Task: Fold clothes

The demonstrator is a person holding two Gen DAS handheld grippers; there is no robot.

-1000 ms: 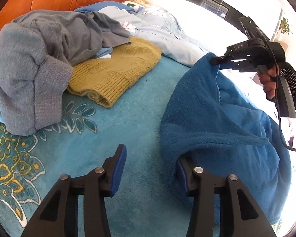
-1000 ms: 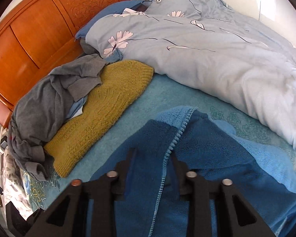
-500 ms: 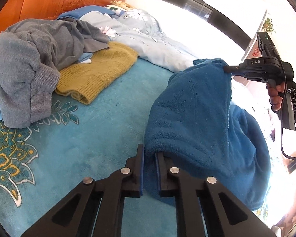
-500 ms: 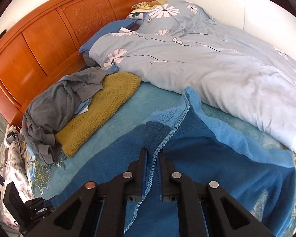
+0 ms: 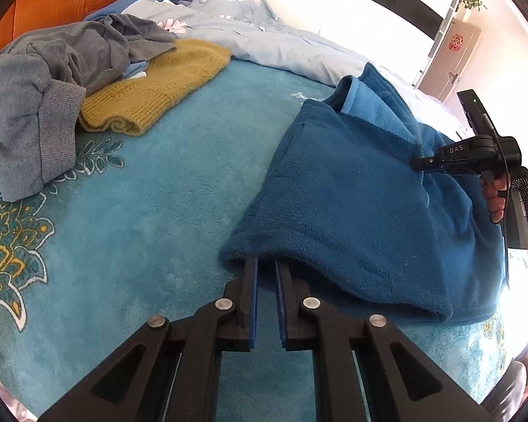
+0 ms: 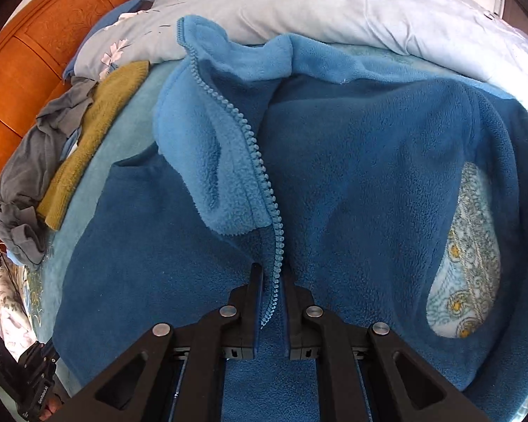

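A thick blue fleece jacket (image 6: 369,161) lies spread on the teal plush bed cover (image 5: 151,211), its nap deep and fuzzy, its lighter blue lining turned out along a chunky plastic zipper (image 6: 260,161). The left gripper (image 5: 265,274) has its jaws pinched on the jacket's rounded hem edge at the near side. The right gripper (image 6: 272,281) has its jaws clamped on the zipper edge of the fleece. To the far left sit a ribbed mustard knit sweater (image 5: 158,88) and a crumpled grey sweatshirt (image 5: 52,81). A smooth pale floral duvet (image 6: 299,7) is bunched beyond, against the carved wooden headboard (image 6: 28,52).
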